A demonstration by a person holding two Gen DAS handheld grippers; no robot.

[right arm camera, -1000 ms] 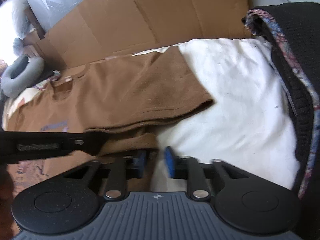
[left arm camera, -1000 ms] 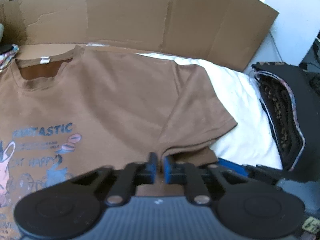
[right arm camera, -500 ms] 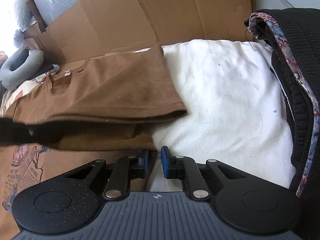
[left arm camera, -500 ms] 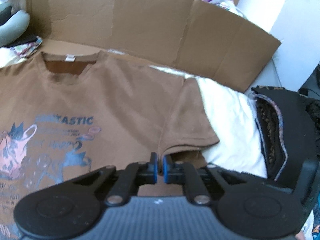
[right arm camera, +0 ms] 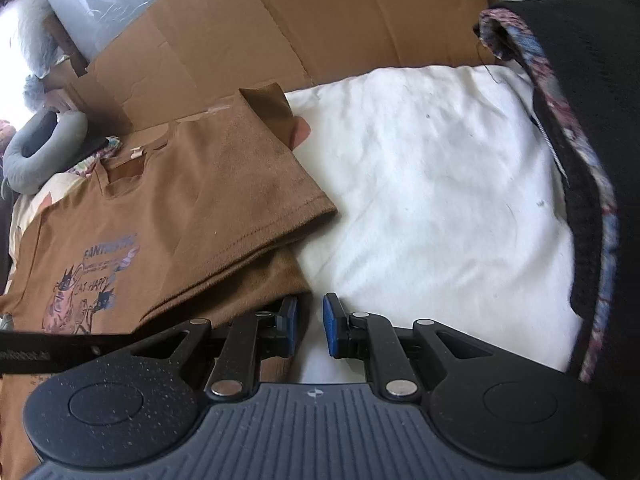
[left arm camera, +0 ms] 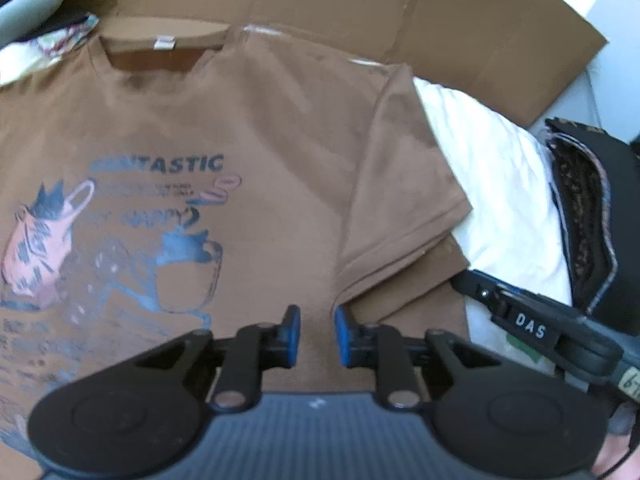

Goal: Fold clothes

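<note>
Your left gripper [left arm camera: 316, 330] hung with jaws apart, nothing between them, brown T-shirt [left arm camera: 248, 128] cloth directly beneath. Your right gripper [right arm camera: 309, 324] was likewise parted and empty, straddling the shirt's side edge: brown at 9 o'clock, white bedding [right arm camera: 432, 184] at 3. Beyond the tips, the sleeve [left arm camera: 404, 184] lay folded inward at 1 o'clock. Shirt flat, print up. Farther, collar at 11 o'clock against cardboard [left arm camera: 360, 8]. Black garment [right arm camera: 592, 120] at 3 o'clock.

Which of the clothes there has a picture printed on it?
The brown T-shirt, spread flat with a cartoon print and the word FANTASTIC; the black garment at the side shows only patterned trim.
</note>
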